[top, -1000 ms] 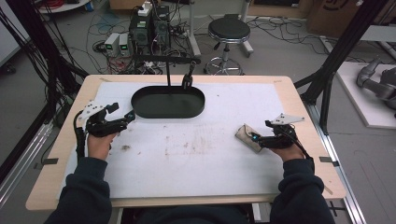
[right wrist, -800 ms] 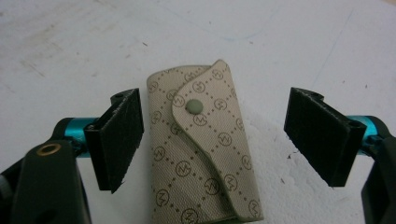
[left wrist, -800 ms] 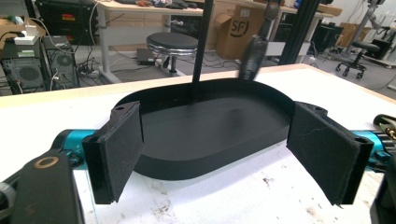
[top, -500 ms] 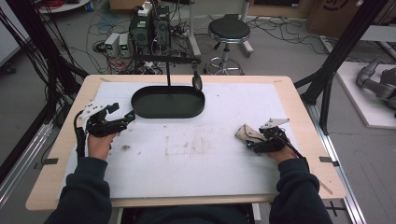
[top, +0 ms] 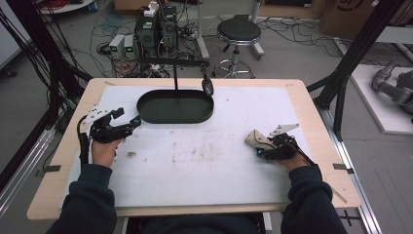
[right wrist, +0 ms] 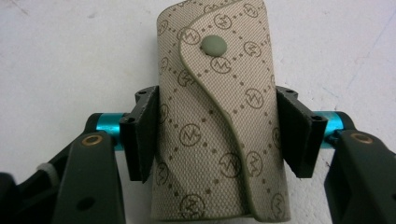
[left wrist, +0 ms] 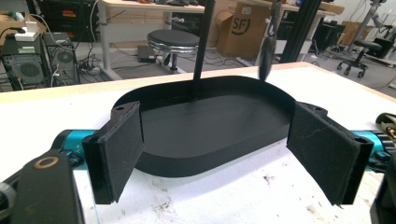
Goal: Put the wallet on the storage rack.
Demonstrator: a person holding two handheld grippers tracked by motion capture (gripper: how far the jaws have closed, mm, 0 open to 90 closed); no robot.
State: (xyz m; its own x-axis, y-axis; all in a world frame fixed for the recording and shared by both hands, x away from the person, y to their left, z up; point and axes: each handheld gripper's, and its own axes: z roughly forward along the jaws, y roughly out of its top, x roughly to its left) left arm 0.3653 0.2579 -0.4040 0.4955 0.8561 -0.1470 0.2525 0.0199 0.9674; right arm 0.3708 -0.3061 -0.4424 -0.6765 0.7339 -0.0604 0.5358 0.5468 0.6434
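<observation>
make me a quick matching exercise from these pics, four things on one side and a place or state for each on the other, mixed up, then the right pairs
Things:
1. beige patterned pouch
2. black oval tray
3. left gripper
4. round stool

Places or states:
A. on the floor beyond the table's far edge
B. open, pointing at the tray
C. clamped between the right gripper's jaws
D. lying on the white mat at the far middle of the table

Pairs: 1-C, 2-D, 3-B, 4-A

Right tongs (top: 263,146) carried pouch (top: 254,140) slightly left, seemingly lifted.
</observation>
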